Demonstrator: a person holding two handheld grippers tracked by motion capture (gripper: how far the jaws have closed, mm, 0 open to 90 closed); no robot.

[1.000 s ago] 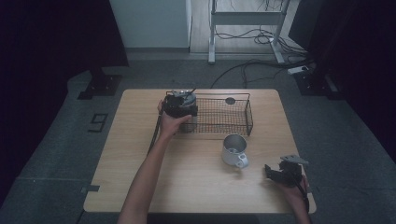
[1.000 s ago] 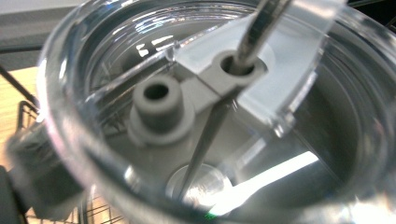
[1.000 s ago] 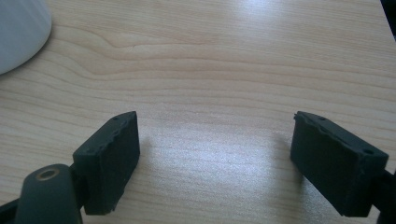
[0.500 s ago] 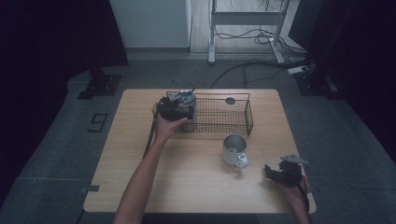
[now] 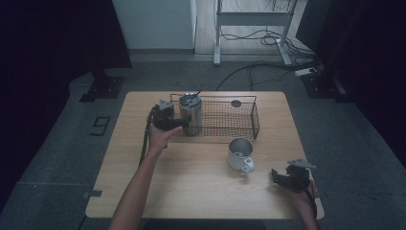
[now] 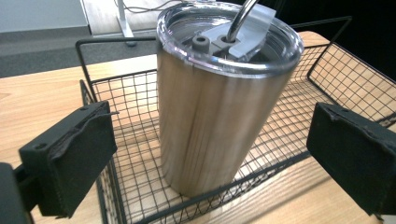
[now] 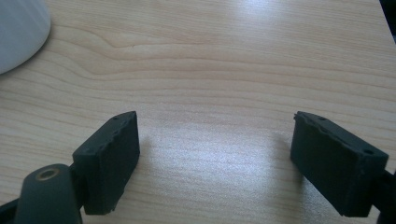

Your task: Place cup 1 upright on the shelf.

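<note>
The left gripper (image 5: 184,123) has let go of the steel cup (image 6: 219,102), which stands in the wire basket's (image 5: 225,120) left end; its fingers, spread wide, have just been closing a little. Pull straight back so nothing bumps it. The right gripper (image 5: 280,176) rests on the tabletop (image 5: 191,187), fingers apart, holding nothing.

high view: above near table edge, facing forward-down | left gripper view: close on tumbler (image 6: 219,107) in basket (image 6: 327,70), shared with high view | right gripper view: low over table (image 7: 224,56)

Numeral "9" on floor mat (image 5: 101,125)
</note>
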